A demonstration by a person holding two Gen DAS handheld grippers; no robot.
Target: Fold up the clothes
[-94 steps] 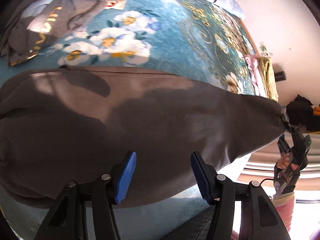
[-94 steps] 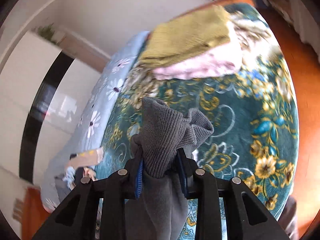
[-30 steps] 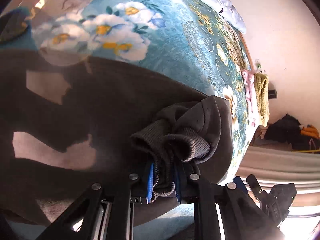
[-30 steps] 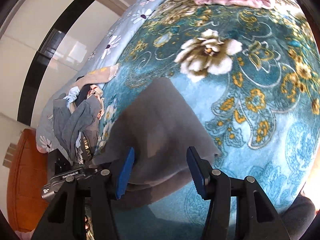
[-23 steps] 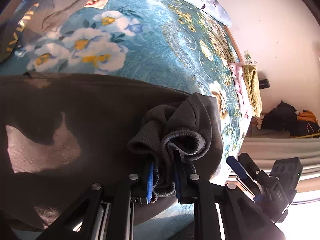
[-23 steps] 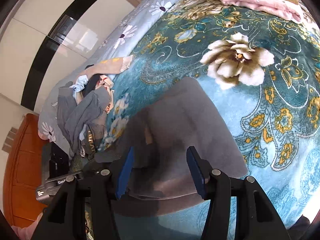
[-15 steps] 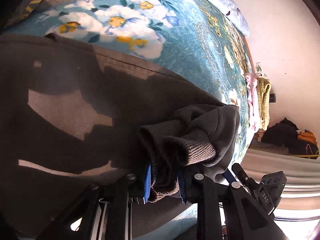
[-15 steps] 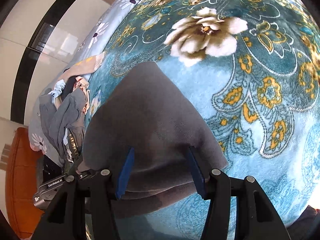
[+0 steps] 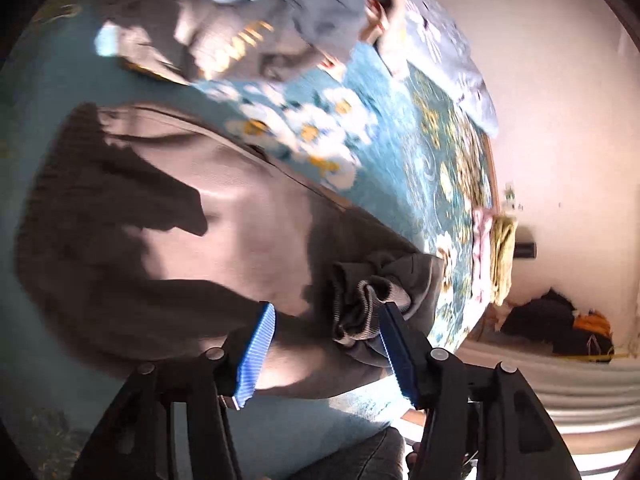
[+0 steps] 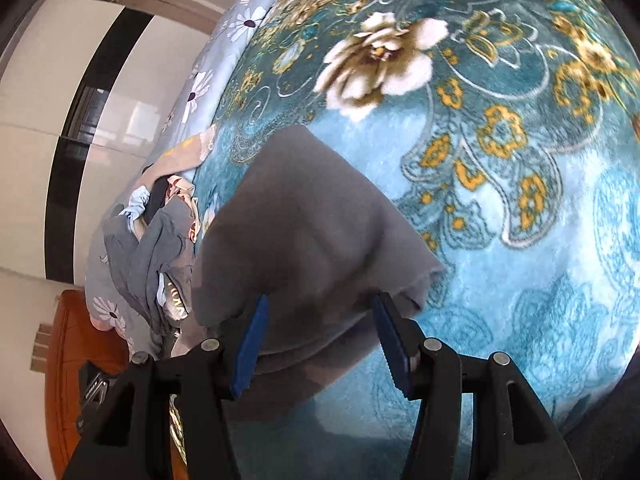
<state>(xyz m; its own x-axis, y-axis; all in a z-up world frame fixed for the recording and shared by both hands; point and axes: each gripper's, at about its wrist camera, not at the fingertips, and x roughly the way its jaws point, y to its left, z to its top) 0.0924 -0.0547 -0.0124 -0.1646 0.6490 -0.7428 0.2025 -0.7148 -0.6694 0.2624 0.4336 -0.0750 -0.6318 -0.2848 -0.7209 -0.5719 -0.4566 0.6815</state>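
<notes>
Teal floral bed blanket (image 10: 520,208) carries folded grey sweatshirt (image 9: 200,240), ribbed cuff bunched against left tongs (image 9: 324,354). Both left and right tongs (image 10: 320,344) gape wide, gripping nothing.

Home bedroom: bed was covered by a teal floral blanket (image 10: 520,160), a daisy-print sheet (image 10: 240,24) at its far side, loose clothes heaped (image 10: 152,248) on it, folded pink and yellow garments (image 9: 494,256) stacked near the wall.
</notes>
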